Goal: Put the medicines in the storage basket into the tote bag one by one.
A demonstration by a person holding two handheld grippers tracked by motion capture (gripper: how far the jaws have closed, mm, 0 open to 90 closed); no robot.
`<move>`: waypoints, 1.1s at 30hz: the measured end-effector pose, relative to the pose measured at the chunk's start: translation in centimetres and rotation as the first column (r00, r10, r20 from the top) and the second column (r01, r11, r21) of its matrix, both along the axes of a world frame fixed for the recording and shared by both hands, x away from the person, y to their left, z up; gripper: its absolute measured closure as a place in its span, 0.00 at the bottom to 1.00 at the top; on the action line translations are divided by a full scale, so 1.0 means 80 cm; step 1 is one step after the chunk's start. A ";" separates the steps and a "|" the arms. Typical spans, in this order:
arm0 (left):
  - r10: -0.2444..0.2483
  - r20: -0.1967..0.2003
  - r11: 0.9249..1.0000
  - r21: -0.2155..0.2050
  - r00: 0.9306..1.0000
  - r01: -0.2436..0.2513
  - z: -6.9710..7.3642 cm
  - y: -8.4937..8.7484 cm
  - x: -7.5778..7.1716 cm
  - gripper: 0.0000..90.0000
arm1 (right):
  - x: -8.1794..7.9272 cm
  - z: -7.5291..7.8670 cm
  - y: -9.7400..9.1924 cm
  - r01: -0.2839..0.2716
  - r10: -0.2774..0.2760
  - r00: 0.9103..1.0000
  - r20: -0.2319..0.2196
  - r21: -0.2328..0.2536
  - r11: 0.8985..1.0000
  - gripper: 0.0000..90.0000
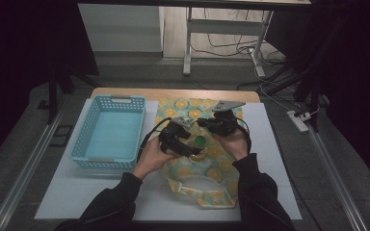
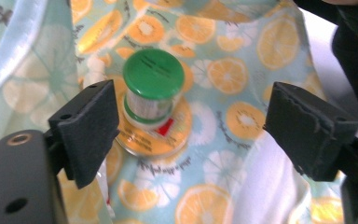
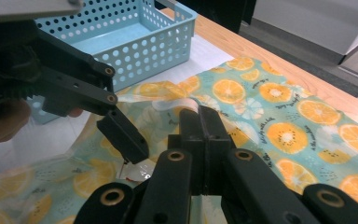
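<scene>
Jar (image 2: 153, 88): green lid, clear body, red-white label. Bag (image 2: 242, 60): pale blue-green, orange-slice print. Basket (image 1: 110, 131), at 9 o'clock from bag: light blue, perforated. Gripper pads (image 2: 91, 130): black. Mat (image 1: 72, 185): white.

No word or number can be read anywhere. The bag (image 3: 279, 116) carries small dark script beside its orange slices — too fine and blurred to make out. The bottle (image 2: 153, 88) has faint embossed marks on its green cap and a red-and-white label patch — both illegible.
</scene>
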State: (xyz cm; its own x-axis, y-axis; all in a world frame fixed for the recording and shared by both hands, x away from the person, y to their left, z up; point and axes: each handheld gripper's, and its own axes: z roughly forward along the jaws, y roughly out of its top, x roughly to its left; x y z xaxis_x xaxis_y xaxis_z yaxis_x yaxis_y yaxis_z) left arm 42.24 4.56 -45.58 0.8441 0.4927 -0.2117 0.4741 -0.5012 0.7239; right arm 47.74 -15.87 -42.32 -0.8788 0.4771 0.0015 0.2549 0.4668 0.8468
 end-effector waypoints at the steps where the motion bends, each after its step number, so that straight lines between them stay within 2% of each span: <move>1: 0.000 0.005 1.000 0.005 1.000 0.000 0.001 0.002 -0.003 0.16 | 0.000 0.000 0.000 -0.001 0.001 1.000 0.001 0.000 1.000 1.00; 13: 0.000 0.013 1.000 -0.020 1.000 0.001 0.001 0.014 -0.035 0.06 | -0.002 0.000 0.002 -0.010 0.010 1.000 -0.005 0.003 1.000 1.00; 17: -0.018 0.011 0.999 -0.036 1.000 0.019 -0.002 0.014 -0.042 0.03 | -0.002 0.000 0.003 -0.010 0.010 1.000 -0.005 0.002 1.000 1.00; 19: -0.032 0.017 0.999 -0.029 0.999 0.033 -0.003 0.013 -0.045 0.02 | -0.002 0.000 0.003 -0.012 0.012 1.000 -0.005 0.001 1.000 1.00; 25: -0.047 0.022 0.998 -0.031 0.999 0.047 -0.010 0.014 -0.053 0.03 | -0.005 0.001 0.005 -0.019 0.019 1.000 -0.001 -0.002 1.000 1.00; 33: -0.036 0.022 0.999 -0.037 0.999 0.037 -0.024 0.014 -0.063 0.00 | -0.006 0.002 0.006 -0.025 0.025 1.000 0.000 -0.006 1.000 1.00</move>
State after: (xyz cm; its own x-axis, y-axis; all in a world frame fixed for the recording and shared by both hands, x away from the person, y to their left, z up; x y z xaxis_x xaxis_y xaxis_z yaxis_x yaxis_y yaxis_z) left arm 37.24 5.71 -47.52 0.8661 0.4532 -0.2111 0.4399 -0.4902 0.7524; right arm 47.24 -15.35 -42.19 -0.8906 0.4547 -0.0015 0.2426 0.4779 0.8443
